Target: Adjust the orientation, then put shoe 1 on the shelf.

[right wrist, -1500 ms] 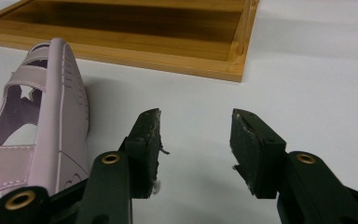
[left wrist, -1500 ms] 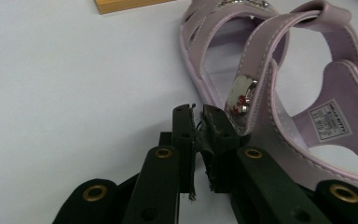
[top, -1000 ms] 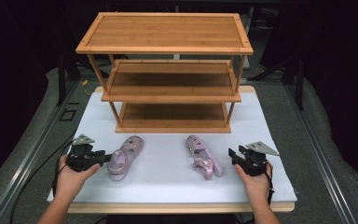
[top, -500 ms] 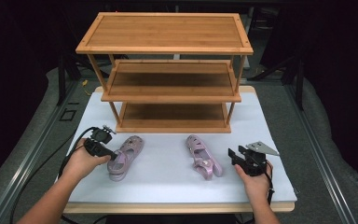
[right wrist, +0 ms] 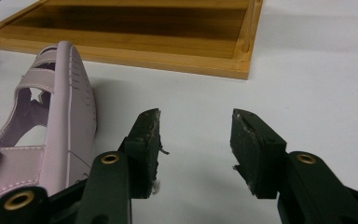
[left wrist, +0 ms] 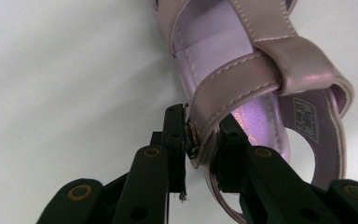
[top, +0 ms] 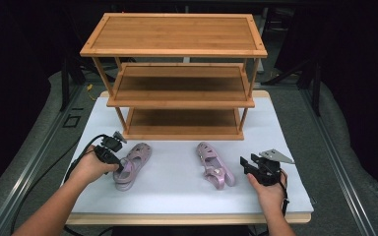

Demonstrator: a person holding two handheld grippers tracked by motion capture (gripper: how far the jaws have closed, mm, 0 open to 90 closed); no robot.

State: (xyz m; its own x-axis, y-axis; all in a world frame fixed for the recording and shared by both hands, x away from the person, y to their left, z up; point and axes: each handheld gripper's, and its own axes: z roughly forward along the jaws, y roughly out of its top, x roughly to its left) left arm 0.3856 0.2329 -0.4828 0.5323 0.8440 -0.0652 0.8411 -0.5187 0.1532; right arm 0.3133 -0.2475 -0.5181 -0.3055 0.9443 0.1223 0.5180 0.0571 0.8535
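Note:
Two pale pink sandals lie on the white table in front of a wooden rack. My left gripper (top: 120,170) is at the heel end of the left sandal (top: 134,162). Its jaws have just been closing, and the sandal's side strap (left wrist: 242,79) is pinched between the pads of the left gripper (left wrist: 200,140). The right sandal (top: 212,166) lies tilted on its side. Just to its right, my right gripper (top: 246,164) rests open. In the right gripper view, the right gripper (right wrist: 196,144) has bare table between its pads, and the right sandal (right wrist: 70,112) lies beside its left jaw.
The three-tier wooden rack (top: 177,49) stands at the back of the white table top (top: 177,201); its bottom shelf (right wrist: 168,51) lies ahead of the right gripper. Black cables trail off the left side. Dark floor surrounds the table.
My left hand has moved in toward the left sandal's heel and turned, and its jaws have narrowed onto the strap. The right hand and both sandals have kept their places.

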